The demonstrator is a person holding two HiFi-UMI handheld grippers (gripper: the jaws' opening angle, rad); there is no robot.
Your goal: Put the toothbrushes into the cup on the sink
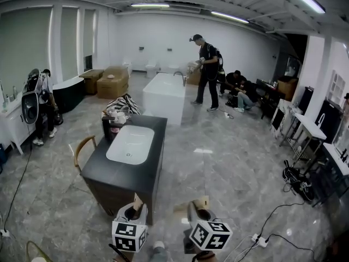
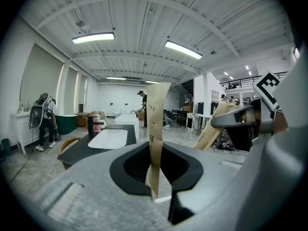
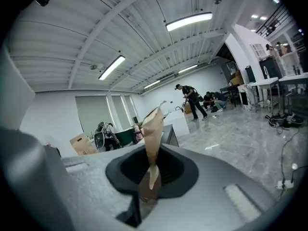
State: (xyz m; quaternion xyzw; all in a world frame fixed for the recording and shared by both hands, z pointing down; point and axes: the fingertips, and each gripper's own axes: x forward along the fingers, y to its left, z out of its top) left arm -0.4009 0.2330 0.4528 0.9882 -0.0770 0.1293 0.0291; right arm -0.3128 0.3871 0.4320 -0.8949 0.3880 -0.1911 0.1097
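Observation:
A dark cup (image 1: 107, 129) stands at the far left corner of the black sink counter (image 1: 147, 165), beside the white basin (image 1: 130, 144). Both grippers hang low in front of the counter, well short of it. My left gripper (image 1: 134, 208) is shut on a toothbrush in a brown paper wrapper (image 2: 156, 129), which stands upright between its jaws. My right gripper (image 1: 197, 210) is shut on a second paper-wrapped toothbrush (image 3: 151, 138). In the left gripper view the cup (image 2: 90, 124) shows far off on the counter, and the right gripper's wrapper (image 2: 211, 129) shows at the right.
A wooden chair (image 1: 82, 149) stands against the counter's left side. A white bathtub (image 1: 163, 94) lies beyond it, with a person (image 1: 207, 72) standing next to it. Another person (image 1: 41, 111) stands at the left. Cables (image 1: 294, 179) and a power strip (image 1: 259, 239) lie on the floor at the right.

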